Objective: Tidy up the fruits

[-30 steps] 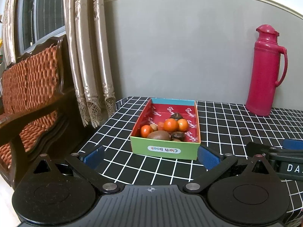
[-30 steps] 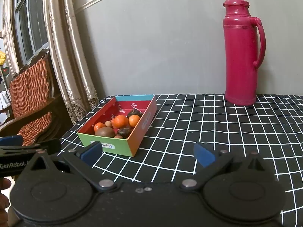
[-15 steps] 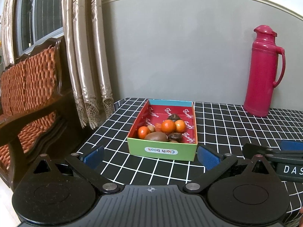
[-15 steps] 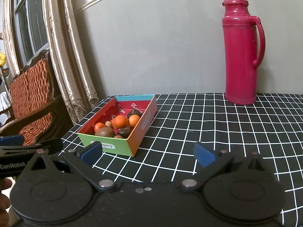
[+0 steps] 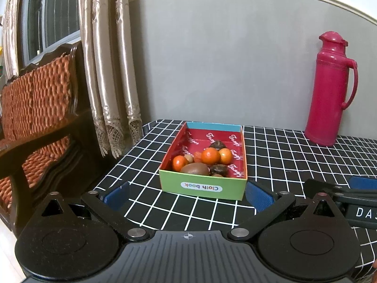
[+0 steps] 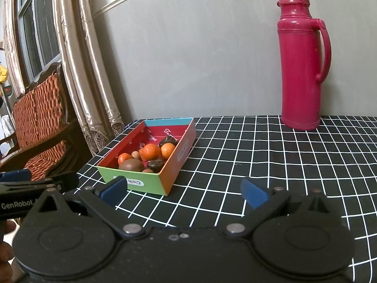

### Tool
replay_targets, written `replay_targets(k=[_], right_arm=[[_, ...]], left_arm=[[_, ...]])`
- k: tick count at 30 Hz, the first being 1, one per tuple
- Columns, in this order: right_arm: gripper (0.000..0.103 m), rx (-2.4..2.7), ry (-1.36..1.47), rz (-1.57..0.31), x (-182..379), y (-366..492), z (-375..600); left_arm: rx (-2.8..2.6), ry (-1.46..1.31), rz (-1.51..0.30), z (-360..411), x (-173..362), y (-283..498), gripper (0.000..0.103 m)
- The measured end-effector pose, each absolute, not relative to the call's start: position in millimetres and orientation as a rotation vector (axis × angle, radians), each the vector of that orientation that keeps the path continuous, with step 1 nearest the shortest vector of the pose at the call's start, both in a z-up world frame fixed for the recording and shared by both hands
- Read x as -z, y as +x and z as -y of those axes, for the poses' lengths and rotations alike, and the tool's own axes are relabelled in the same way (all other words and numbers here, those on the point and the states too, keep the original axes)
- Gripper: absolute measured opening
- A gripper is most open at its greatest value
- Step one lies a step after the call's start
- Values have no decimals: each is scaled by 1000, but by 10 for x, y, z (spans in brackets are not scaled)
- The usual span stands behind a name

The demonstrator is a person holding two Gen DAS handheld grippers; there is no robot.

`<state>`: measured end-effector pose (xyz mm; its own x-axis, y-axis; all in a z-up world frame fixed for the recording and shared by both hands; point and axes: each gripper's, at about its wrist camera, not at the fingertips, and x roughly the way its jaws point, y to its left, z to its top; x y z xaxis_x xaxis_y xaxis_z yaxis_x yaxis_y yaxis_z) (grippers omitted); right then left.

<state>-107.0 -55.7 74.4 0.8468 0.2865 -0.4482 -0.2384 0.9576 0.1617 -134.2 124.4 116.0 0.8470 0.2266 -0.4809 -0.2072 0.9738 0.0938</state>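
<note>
A colourful cardboard box (image 5: 202, 187) (image 6: 174, 168) with a green front and red lining sits on the black checked tablecloth. Inside lie several fruits: small oranges (image 5: 210, 156) (image 6: 150, 152), a brown kiwi (image 5: 195, 169) (image 6: 131, 165) and dark wrinkled fruits (image 5: 218, 169) (image 6: 155, 164). My left gripper (image 5: 187, 195) hovers open just in front of the box, nothing between its blue pads. My right gripper (image 6: 183, 189) is open too, to the right of the box's front corner, and empty. Each gripper shows at the edge of the other's view.
A tall pink thermos flask (image 5: 329, 89) (image 6: 301, 63) stands at the back right by the grey wall. A wooden chair with an orange woven cushion (image 5: 37, 108) (image 6: 35, 127) and beige curtains (image 5: 106, 70) stand left of the table (image 6: 271, 160). A hand (image 6: 6, 254) shows at bottom left.
The left gripper has drawn back slightly and turned left, so the box and the thermos sit a little farther and lower. The right gripper has hardly moved. Both stay open.
</note>
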Motion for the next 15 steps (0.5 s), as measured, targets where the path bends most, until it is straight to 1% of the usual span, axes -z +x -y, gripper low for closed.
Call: replay_targets(k=[15], right_arm=[[103,-278,106,-494,-718,-1041,561]], left_arm=[[-228,38,-521,-1210,-1136,-1292,103]])
